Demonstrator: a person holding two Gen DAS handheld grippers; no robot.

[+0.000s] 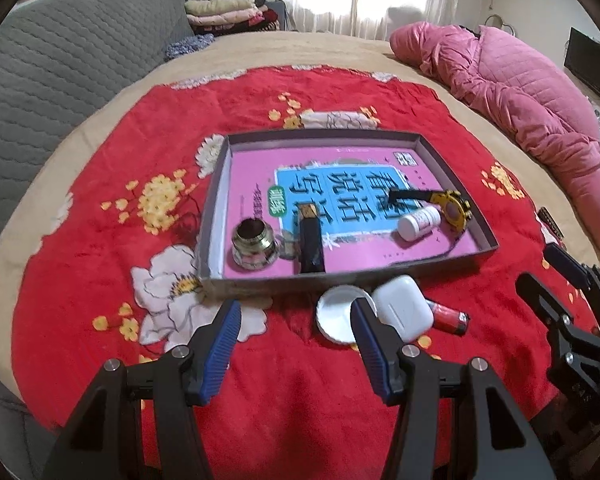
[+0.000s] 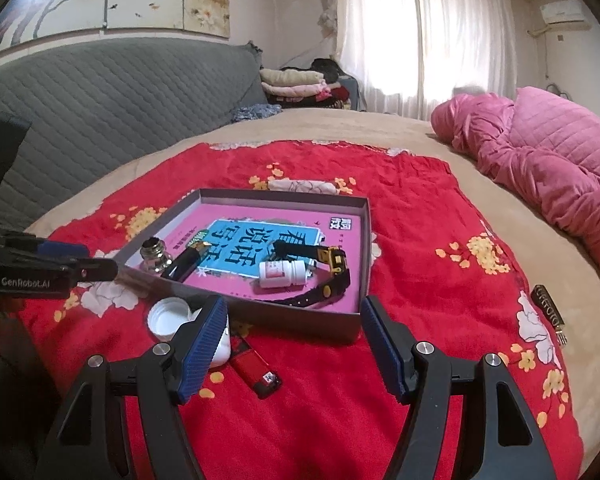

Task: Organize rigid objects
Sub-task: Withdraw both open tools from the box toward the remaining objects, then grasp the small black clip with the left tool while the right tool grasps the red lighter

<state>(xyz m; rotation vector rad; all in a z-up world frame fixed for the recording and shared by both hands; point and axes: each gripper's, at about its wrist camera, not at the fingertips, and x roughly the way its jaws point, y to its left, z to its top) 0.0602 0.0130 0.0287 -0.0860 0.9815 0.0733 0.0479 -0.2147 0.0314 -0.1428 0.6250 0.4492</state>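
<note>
A grey box tray [image 1: 260,278] [image 2: 320,322] lies on the red flowered blanket, lined with a pink book. In it are a metal cup [image 1: 254,246] [image 2: 155,255], a black lighter-like bar [image 1: 311,246] [image 2: 186,262], a white pill bottle [image 1: 418,222] [image 2: 282,274] and a yellow-black watch [image 1: 454,206] [image 2: 332,268]. In front of the tray lie a white lid [image 1: 334,316] [image 2: 168,317], a white earbud case [image 1: 404,306] [image 2: 222,350] and a red lighter [image 1: 448,316] [image 2: 256,372]. My left gripper [image 1: 296,344] is open and empty, near the lid. My right gripper [image 2: 292,344] is open and empty, above the red lighter.
A pink quilted coat [image 1: 520,112] [image 2: 548,168] lies at the right of the bed. A grey headboard [image 1: 60,80] stands on the left. A small comb-like tool [image 2: 548,312] lies on the blanket at the right. The right gripper shows in the left wrist view [image 1: 572,320].
</note>
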